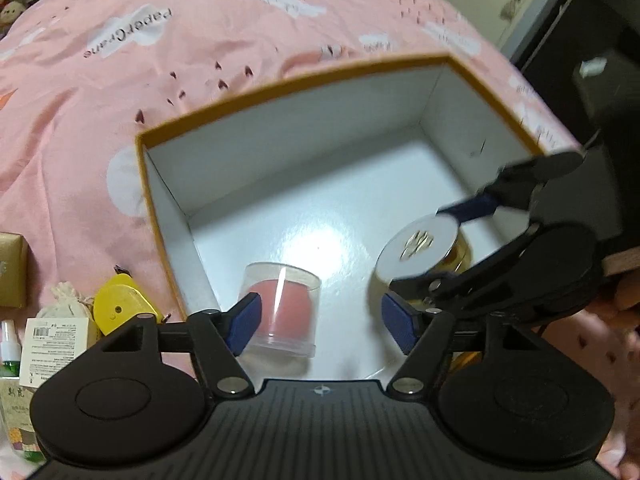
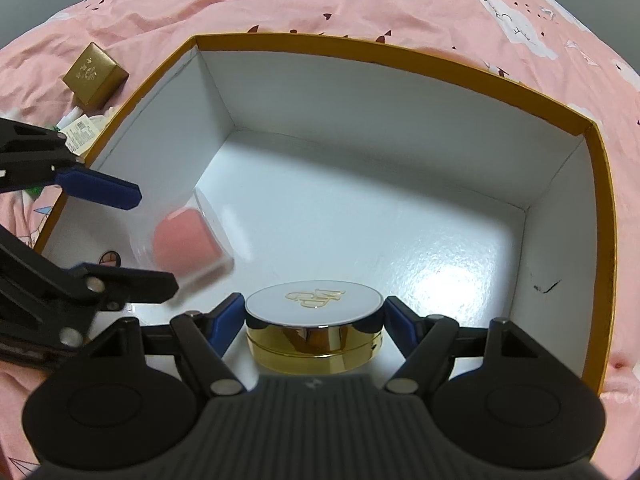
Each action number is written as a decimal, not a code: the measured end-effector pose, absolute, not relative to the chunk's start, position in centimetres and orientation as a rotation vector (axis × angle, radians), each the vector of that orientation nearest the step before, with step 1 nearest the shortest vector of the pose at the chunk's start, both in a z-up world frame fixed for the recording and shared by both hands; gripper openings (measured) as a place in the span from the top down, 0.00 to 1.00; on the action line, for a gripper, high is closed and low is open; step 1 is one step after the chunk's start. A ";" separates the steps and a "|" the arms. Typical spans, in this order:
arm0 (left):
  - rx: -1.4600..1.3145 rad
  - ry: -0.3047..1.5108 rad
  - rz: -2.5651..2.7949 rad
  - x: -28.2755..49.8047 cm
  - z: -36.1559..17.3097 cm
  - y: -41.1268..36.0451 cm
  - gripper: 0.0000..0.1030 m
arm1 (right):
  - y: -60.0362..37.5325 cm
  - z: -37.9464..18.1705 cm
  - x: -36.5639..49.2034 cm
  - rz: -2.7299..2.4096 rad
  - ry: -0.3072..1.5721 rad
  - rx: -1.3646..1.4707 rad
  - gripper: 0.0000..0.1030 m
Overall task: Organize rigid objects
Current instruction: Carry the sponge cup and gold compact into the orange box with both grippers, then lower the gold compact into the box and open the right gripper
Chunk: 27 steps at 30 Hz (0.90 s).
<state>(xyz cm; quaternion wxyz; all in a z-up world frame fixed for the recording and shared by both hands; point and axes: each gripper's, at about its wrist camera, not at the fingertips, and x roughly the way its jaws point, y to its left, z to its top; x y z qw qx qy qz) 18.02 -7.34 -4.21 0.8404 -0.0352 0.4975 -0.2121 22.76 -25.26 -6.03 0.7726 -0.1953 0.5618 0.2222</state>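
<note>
Right wrist view: one box [image 2: 400, 54], one compact [image 2: 314, 304], one jar [image 2: 184, 240].

Motion-blurred clear pink-filled container [image 2: 188, 240]; bottles [image 1: 10, 364] cut off.

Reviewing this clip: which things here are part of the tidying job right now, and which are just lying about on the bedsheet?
In the job:
- open box
- clear tub with pink contents, between the left gripper pads
- round gold compact, between the right gripper pads

Lying about, outside the box:
- small gold box
- yellow tape measure
- cloth pouch
- labelled white carton
</note>
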 end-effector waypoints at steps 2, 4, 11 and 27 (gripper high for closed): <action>-0.112 1.013 -0.444 17.7 -3.4 -6.3 0.25 | -25.1 -6.0 22.8 0.483 1.218 -0.413 0.28; -0.164 0.961 -0.415 17.5 -2.5 -4.8 0.25 | -24.7 -5.9 22.8 0.481 1.216 -0.403 0.28; -0.276 0.900 -0.290 17.6 -1.2 -0.6 0.33 | -23.4 -5.9 23.9 0.448 1.240 -0.333 0.28; -0.344 1.000 -0.309 17.3 -4.1 0.5 0.50 | -19.7 -8.0 24.5 0.481 1.313 -0.381 0.28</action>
